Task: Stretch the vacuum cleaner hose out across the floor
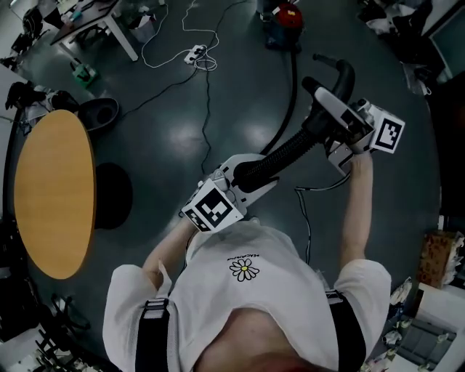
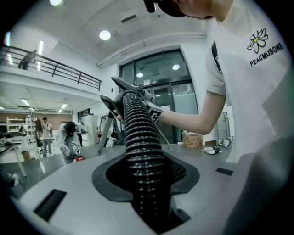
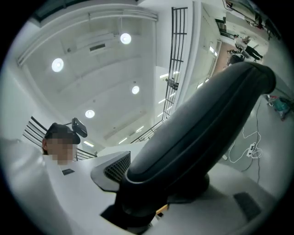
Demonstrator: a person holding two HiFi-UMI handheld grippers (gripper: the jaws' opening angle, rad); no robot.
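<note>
Gripping the ribbed black hose (image 2: 140, 137) with your left gripper (image 2: 147, 181), you have its jaws clamped on the hose from both sides. The ribs run straight out between the pads toward your other hand. Your right gripper (image 3: 151, 183) is closed on the grey handle (image 3: 206, 119) at the hose's end, with the handle filling the gap between the jaws and slanting up to the right in that view.

From your head view, both grippers are held up in front of your white T-shirt (image 1: 247, 290), well above the floor (image 1: 167, 138). The left one sits close to your chest and the right one is farther out to your right. The stretch of hose between them runs taut on a diagonal. The handle's curved black pipe (image 1: 340, 71) bends away beyond the right gripper.

A thinner black line runs from near the held stretch across the floor to the red-topped vacuum cleaner (image 1: 285, 18) at the top of the view. It looks like the rest of the hose, though it is too small there to be sure.

A round wooden table (image 1: 54, 192) stands well off to your left. A white power strip (image 1: 195, 52) with its looped white cable (image 1: 156, 47) lies on the floor between the table and the vacuum cleaner.
</note>
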